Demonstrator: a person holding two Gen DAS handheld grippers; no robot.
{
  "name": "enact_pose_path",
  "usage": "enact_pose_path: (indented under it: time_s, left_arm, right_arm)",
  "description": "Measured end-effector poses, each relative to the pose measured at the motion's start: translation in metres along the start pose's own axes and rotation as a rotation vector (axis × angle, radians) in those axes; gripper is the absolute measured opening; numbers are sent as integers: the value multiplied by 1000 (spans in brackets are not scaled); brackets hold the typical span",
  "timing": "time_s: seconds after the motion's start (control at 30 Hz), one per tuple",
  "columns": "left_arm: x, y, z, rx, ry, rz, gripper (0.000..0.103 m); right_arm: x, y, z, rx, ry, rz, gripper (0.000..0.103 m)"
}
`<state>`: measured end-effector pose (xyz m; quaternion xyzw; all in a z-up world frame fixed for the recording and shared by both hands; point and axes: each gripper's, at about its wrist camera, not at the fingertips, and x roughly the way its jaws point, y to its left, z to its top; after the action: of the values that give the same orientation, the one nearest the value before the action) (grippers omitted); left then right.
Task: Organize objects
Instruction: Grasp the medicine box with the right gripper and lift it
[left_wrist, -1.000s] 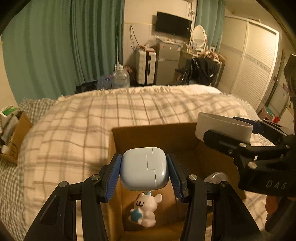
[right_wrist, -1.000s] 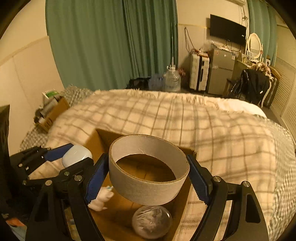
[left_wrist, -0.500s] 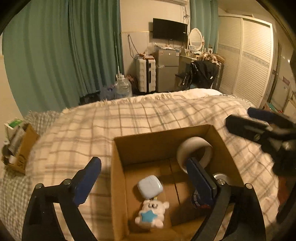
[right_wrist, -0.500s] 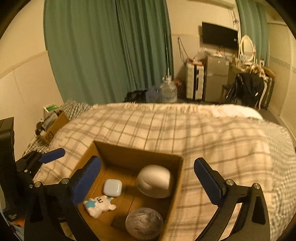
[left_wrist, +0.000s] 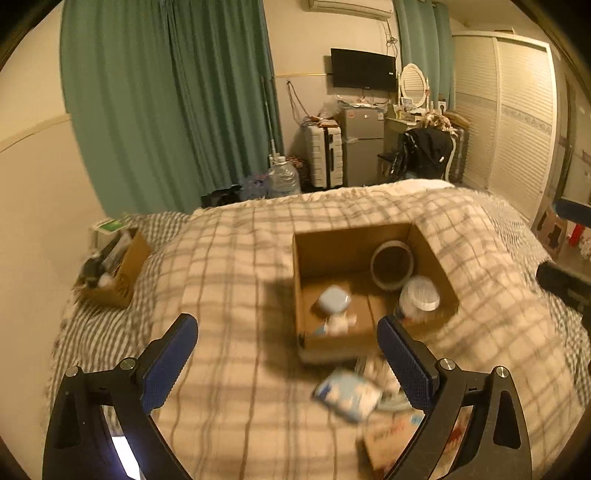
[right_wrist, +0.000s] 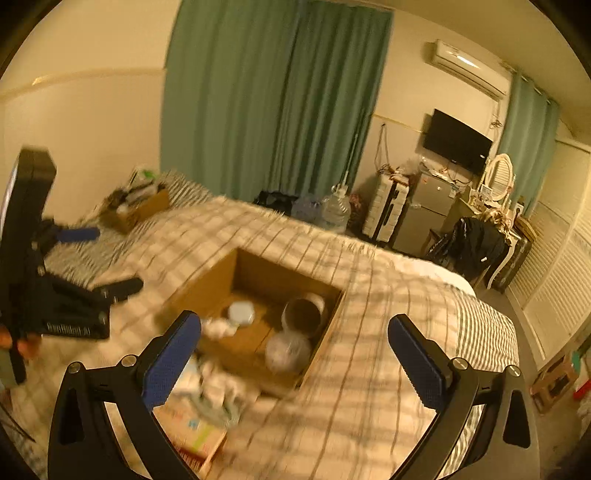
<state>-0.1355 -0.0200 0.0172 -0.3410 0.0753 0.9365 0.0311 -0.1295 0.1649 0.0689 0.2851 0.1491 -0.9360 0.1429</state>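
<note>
Tongs both spread wide and empty: left gripper (left_wrist: 286, 354), right gripper (right_wrist: 293, 352). Hovered short of the cardboard box (left_wrist: 328, 243), between placements by the look of it. Next likely called for a reach to the blurred packets (left_wrist: 347, 397) lying loose on the plaid blanket (left_wrist: 229, 266).

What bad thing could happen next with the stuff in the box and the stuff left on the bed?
The brown cardboard box sits on a soft plaid blanket, so a nudge might tip it. The grey cardboard ring stands on edge inside and may roll onto the clear round container. Loose packets lie by the open left claw and could be knocked off the bed.
</note>
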Motion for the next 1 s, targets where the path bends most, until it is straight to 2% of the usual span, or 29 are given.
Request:
enact_pose_path:
  time_s: [0.1,0.23,0.4,0.47,0.7,0.9,0.97,1.0]
  left_arm:
    - [-9,-1,-34,-17,16,12,100]
    - [-9,-3,-84,-82,53,16,100]
    - [2,-8,-130,-102,121,81,100]
    - [7,-5,-137,-100,156,88,100]
    - [9,11,-143,-149,160,103,100]
    - [12,24,-146,-184,168,103,100]
    - [12,28,-146,-197,168,104,100]
    - [12,29,-147,-201,170,102,100]
  right_arm:
    - [-1,20,-30,-13,44,27,102]
    - [18,48,-78,-23,129,89,102]
    - [44,87,-121,-105,231,135,101]
    - [50,101,-130,-178,252,127,101]
    - [72,146,-149,-422,310,105,101]
    - [100,153,-155,-452,378,63,84]
    - [103,153,-153,-455,381,41,66]
    - [105,154,-153,-461,380,14,63]
